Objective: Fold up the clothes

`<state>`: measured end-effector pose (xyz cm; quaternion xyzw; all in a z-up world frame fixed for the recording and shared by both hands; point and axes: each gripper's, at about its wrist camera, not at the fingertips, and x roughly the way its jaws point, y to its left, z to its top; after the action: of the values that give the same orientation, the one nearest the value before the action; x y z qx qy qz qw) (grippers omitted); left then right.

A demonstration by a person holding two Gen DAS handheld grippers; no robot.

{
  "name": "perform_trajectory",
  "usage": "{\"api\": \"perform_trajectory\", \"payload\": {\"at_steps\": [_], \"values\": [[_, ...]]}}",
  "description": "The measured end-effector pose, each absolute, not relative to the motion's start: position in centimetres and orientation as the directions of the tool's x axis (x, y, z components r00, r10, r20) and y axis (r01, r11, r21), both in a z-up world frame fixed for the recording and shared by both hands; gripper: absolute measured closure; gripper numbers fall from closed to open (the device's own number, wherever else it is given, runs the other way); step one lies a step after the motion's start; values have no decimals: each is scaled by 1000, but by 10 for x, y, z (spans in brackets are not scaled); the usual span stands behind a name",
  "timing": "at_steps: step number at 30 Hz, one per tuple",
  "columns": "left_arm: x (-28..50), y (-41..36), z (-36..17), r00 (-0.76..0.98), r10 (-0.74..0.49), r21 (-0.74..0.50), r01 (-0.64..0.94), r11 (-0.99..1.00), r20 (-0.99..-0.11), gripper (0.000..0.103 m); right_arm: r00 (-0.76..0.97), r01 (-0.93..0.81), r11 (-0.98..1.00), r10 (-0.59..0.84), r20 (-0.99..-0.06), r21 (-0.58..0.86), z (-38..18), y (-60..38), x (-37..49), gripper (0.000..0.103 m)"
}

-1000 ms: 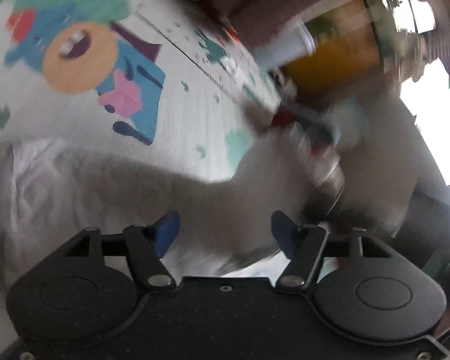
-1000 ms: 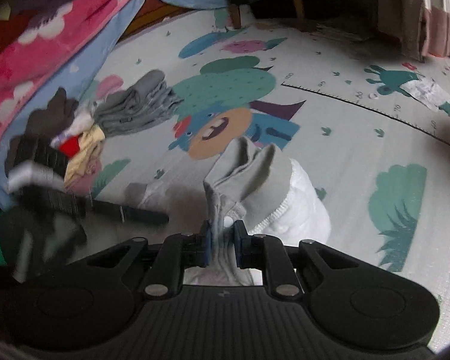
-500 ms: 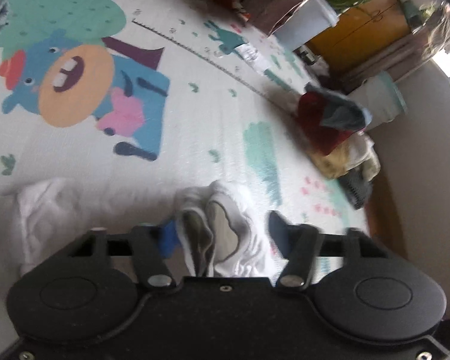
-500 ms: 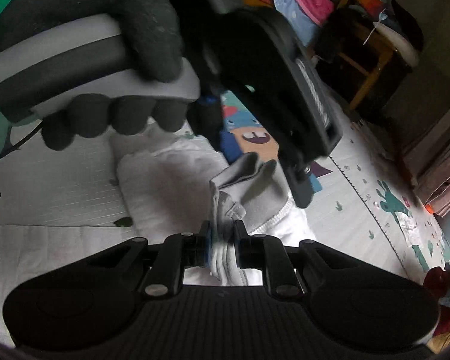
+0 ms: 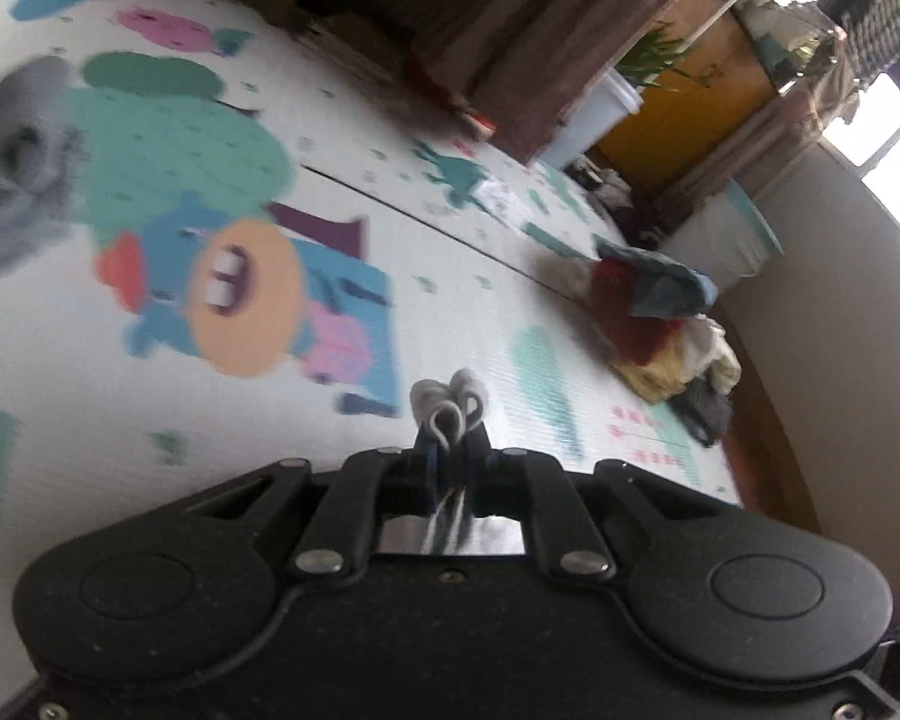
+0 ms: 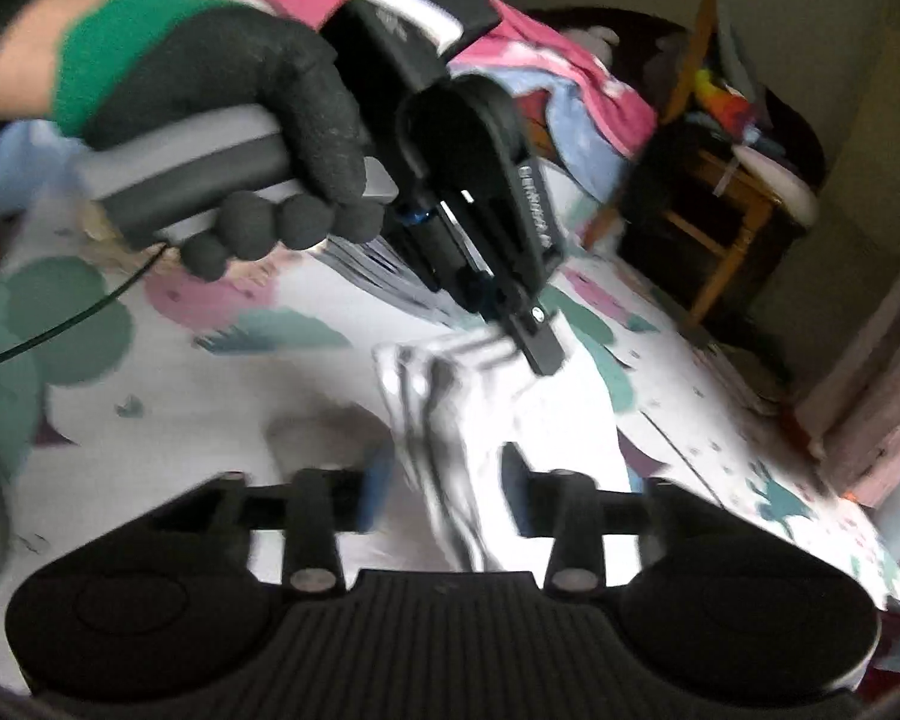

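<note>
A grey-and-white garment (image 6: 450, 414) hangs bunched above the cartoon play mat (image 6: 168, 414). My left gripper (image 5: 450, 450) is shut on its folded edge (image 5: 450, 405), which pokes out past the fingertips. In the right wrist view the left gripper (image 6: 534, 342), held by a black-gloved hand (image 6: 258, 120), pinches the top of the garment. My right gripper (image 6: 444, 492) is open, its jaws wide apart on either side of the hanging cloth.
A pile of unfolded clothes (image 5: 660, 324) lies at the mat's far right edge by a white bin (image 5: 720, 240). A grey folded garment (image 5: 12, 174) lies at the far left. A pink blanket (image 6: 510, 30) and a wooden chair (image 6: 714, 222) stand behind.
My left gripper has closed on the garment's edge and lifted it. My right gripper has opened and let go of the cloth it held.
</note>
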<state>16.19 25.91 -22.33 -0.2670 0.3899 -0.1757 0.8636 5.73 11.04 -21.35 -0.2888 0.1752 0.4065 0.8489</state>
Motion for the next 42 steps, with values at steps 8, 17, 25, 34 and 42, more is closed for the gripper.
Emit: {"api": "perform_trajectory", "payload": {"at_steps": [8,17,25,34,42], "values": [[155,292,-266,564,-512,-616,6,787,-648,97,587,-667,743,476,-654,-57,-246,74,129,56],[178,314,-312,537,-524,-646,-51,762,-661,97,543,-590,803,474,-693,87,-273,56,163,70],[150,300,-284,639,-226,-374,-103,922,-735,52,560,-654,756,458,-691,-29,-286,71,139,70],[141,222,-277,781,-269,-178,203,963,-563,52,617,-640,767,478,-625,-45,-295,62,172,70],[133,204,-334,751,-188,-19,227,974,-633,47,618,-652,755,474,-627,-71,-330,65,207,65]]}}
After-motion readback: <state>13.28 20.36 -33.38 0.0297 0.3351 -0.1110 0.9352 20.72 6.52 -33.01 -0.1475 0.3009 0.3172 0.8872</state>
